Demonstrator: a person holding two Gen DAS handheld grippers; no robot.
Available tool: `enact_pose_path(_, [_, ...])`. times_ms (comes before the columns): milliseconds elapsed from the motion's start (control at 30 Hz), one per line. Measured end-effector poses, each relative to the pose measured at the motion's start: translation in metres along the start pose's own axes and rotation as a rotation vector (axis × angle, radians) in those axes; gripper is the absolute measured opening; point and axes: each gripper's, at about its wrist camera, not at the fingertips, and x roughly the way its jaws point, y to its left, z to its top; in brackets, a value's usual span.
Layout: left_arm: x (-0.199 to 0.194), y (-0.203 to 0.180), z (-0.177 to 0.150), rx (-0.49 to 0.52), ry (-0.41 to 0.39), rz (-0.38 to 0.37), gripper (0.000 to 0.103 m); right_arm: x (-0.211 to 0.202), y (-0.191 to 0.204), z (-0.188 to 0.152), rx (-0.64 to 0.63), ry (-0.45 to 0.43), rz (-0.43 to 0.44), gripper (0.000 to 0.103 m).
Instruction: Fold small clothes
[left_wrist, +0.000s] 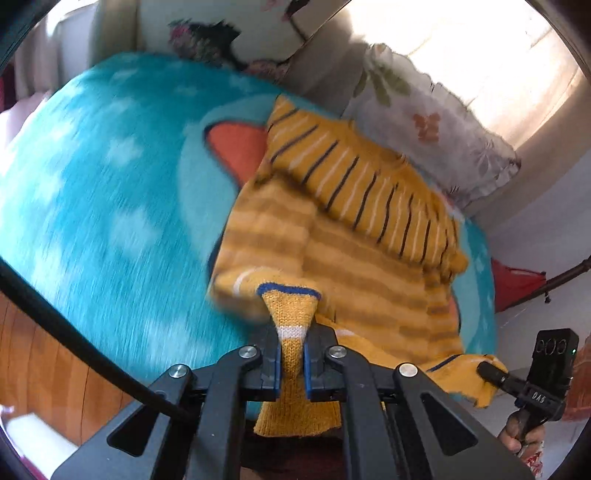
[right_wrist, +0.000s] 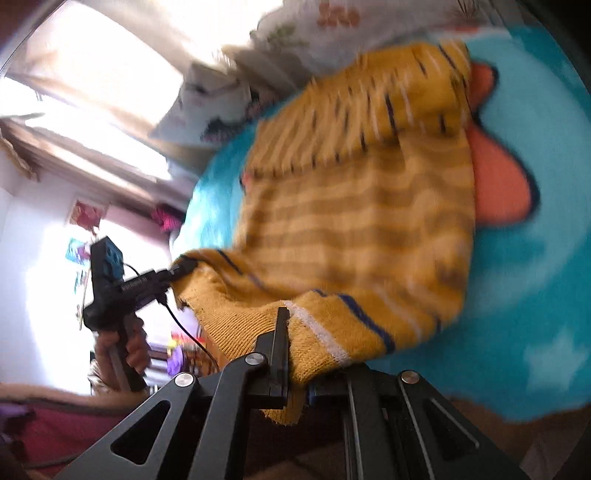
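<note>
A small mustard-yellow striped knit sweater (left_wrist: 354, 236) lies partly folded on a turquoise fleece blanket (left_wrist: 110, 184). My left gripper (left_wrist: 291, 354) is shut on the sweater's near hem, which has a blue and a white stripe. My right gripper (right_wrist: 295, 354) is shut on another corner of the same hem (right_wrist: 332, 325). In the left wrist view the right gripper (left_wrist: 491, 373) shows at the lower right, pinching the hem. In the right wrist view the left gripper (right_wrist: 181, 267) shows at the left, pinching the sweater (right_wrist: 351, 206). The hem is lifted above the blanket (right_wrist: 535, 277).
Floral pillows (left_wrist: 424, 122) lie at the blanket's far edge below a bright window (left_wrist: 461, 44). A wooden bed edge (left_wrist: 44, 369) runs at the lower left. A red object (left_wrist: 513, 284) and a stand leg are on the floor at the right.
</note>
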Motion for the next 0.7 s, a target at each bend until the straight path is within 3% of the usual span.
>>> enact_pose_path(133, [0.032,-0.015,0.056,0.056,-0.032,-0.008,0.008,0.002,-0.003,0.063,0.031,-0.105,-0.035,0.008])
enact_pose_path(300, [0.086,-0.014,0.108,0.044,0.005,-0.018,0.008,0.023,-0.025,0.123,0.096,-0.147,-0.108,0.008])
enact_pose_path(433, [0.119,-0.013,0.143,0.028,0.049,-0.032,0.008,0.041,-0.037,0.151,0.130,-0.148,-0.142,0.008])
enact_pose_path(700, [0.171,-0.021,0.183,0.044,0.110,-0.030,0.010,0.069,-0.079,0.196,0.227,-0.141,-0.167,0.010])
